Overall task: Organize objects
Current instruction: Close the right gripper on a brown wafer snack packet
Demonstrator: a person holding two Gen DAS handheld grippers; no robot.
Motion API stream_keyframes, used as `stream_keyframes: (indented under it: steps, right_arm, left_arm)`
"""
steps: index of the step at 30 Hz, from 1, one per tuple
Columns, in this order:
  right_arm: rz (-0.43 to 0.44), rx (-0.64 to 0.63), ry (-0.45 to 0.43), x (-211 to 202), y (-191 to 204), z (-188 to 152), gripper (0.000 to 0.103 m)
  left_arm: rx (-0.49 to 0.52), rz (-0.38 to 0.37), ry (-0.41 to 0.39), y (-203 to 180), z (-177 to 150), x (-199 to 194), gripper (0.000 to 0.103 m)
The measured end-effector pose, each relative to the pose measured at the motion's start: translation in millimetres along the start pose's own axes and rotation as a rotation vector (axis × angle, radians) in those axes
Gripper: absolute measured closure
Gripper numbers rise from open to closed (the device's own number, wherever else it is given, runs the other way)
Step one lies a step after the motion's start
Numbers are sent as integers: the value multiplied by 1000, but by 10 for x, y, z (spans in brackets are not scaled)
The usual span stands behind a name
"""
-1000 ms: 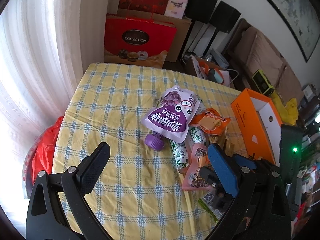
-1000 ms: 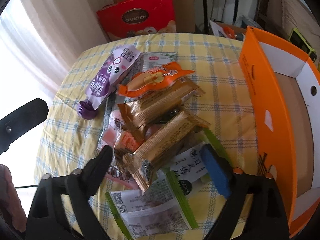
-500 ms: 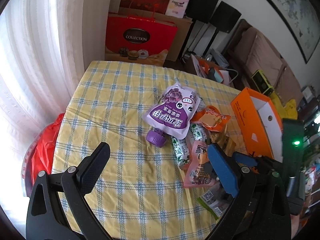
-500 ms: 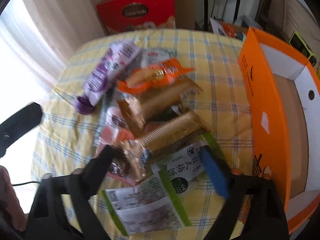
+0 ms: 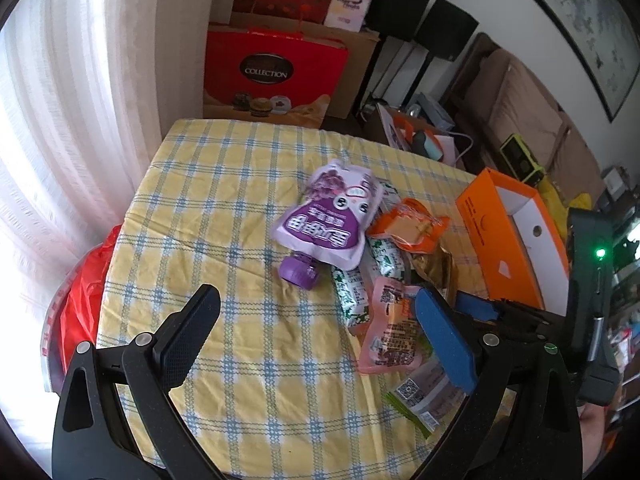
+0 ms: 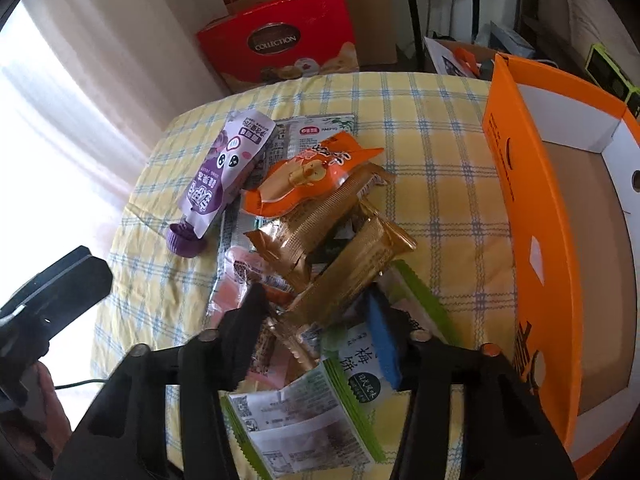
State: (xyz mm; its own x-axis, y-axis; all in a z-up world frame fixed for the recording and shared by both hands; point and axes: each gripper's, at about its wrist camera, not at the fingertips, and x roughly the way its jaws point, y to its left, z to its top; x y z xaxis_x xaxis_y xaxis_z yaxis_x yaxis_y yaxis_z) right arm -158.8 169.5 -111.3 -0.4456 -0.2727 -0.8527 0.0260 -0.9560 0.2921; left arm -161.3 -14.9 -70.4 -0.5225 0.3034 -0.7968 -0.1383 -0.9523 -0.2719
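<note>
Left gripper is held wide open and empty above the checked tablecloth, near-left of the snack pile. Right gripper is narrowed around the near end of a gold wrapper; a firm grip is likely, though contact is blurred. Purple pouch is seen far left of the pile, orange box at right.

Left gripper: jaws spread wide, nothing between them, held above the surface. Right gripper: jaws narrowed, partly closed, low and angled downward; contact at the pads cannot be confirmed.
</note>
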Motion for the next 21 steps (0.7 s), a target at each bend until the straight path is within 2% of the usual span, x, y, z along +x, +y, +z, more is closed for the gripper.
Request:
stream_keyframes:
  steps: [4,10,15,17,20,21]
  right_arm:
    - [30,26,-16,-76,-80,-17,65]
    - [32,7,-69,-365,-97,-138,67]
    - [63,17,-105,-621,-167,-241,71]
    - [64,15,-105,-676,-186,-257,71]
    - [78,28,-119,-775,-240,-296,71]
    - [83,31,-124,-805,-268,-311,71]
  left_arm:
    - [18,-8,0,-63,16,-26,6]
    - [59,-7,4,-209,100,-13,7]
    - [133,10,33,-460,180,136,9]
    - [159,12,49,-554,197,214,13]
    - [198,27,76,-712,227,340,24]
    - [215,34,79,-768,231,369,24]
